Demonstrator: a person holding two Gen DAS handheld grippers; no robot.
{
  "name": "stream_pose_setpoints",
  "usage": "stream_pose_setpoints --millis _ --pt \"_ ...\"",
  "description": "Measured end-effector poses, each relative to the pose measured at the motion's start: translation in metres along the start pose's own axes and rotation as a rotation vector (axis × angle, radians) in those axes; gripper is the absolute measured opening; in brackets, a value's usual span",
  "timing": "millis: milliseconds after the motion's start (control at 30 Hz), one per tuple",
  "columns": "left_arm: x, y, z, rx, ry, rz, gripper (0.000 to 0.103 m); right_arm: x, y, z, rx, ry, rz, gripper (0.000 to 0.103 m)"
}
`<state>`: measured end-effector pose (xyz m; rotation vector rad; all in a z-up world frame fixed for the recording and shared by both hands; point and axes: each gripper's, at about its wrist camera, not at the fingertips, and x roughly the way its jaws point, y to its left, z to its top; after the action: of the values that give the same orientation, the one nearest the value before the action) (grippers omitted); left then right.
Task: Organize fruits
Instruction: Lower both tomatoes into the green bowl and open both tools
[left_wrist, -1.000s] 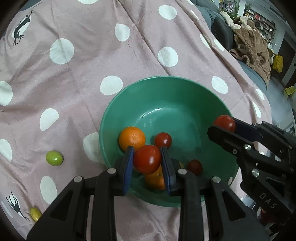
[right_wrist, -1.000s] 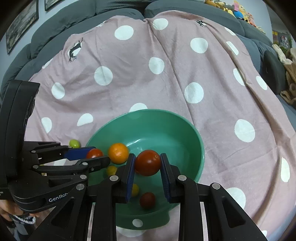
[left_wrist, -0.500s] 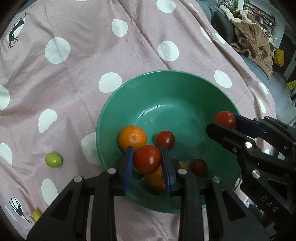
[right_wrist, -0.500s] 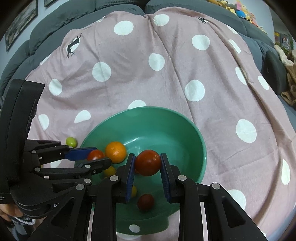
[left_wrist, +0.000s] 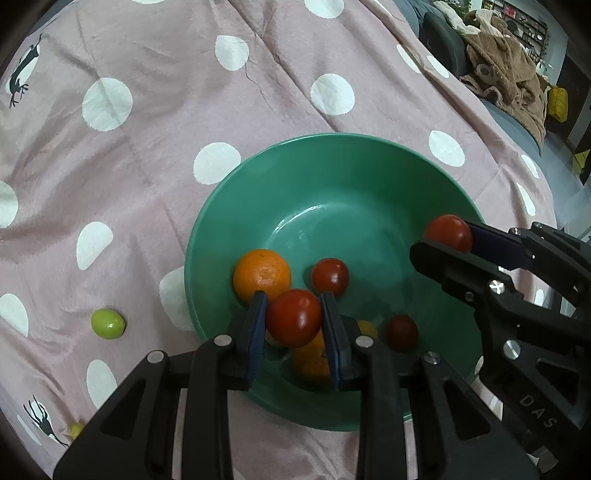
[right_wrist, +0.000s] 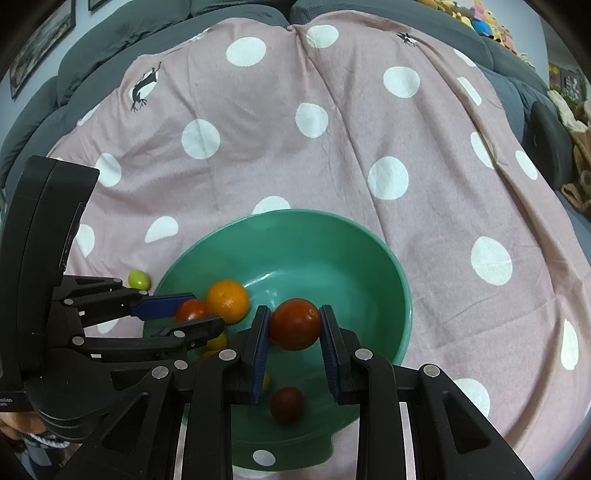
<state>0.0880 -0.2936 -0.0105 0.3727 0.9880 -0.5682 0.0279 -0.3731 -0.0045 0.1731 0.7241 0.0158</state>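
Note:
A green bowl (left_wrist: 332, 155) (right_wrist: 391, 280) sits on a pink polka-dot cloth. It holds an orange (left_wrist: 261, 275) (right_wrist: 226, 301), a second orange (left_wrist: 310, 360) under my left fingers, two loose red tomatoes (left_wrist: 330, 277) (left_wrist: 402, 332) and a small yellow fruit (left_wrist: 366, 328). My left gripper (left_wrist: 294, 321) is shut on a red tomato (left_wrist: 294, 317) over the bowl's near side. My right gripper (right_wrist: 294, 326) is shut on another red tomato (right_wrist: 294, 324) over the bowl; it shows in the left wrist view (left_wrist: 448, 232).
A small green fruit (left_wrist: 107, 324) (right_wrist: 139, 279) lies on the cloth left of the bowl. A small yellow fruit (left_wrist: 77, 429) lies near the cloth's front left edge. A grey sofa with a brown blanket (left_wrist: 502, 62) is beyond the cloth at right.
Both grippers, each holding its tomato, have shifted slightly farther over the bowl. The fruit in the bowl has not moved.

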Motion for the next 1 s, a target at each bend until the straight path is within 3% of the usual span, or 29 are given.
stream_pose_setpoints --millis 1000 --pt "0.0086 -0.0015 -0.0026 0.007 0.036 0.022 0.029 0.0017 -0.0007 0.0005 0.001 0.017 0.001 0.029"
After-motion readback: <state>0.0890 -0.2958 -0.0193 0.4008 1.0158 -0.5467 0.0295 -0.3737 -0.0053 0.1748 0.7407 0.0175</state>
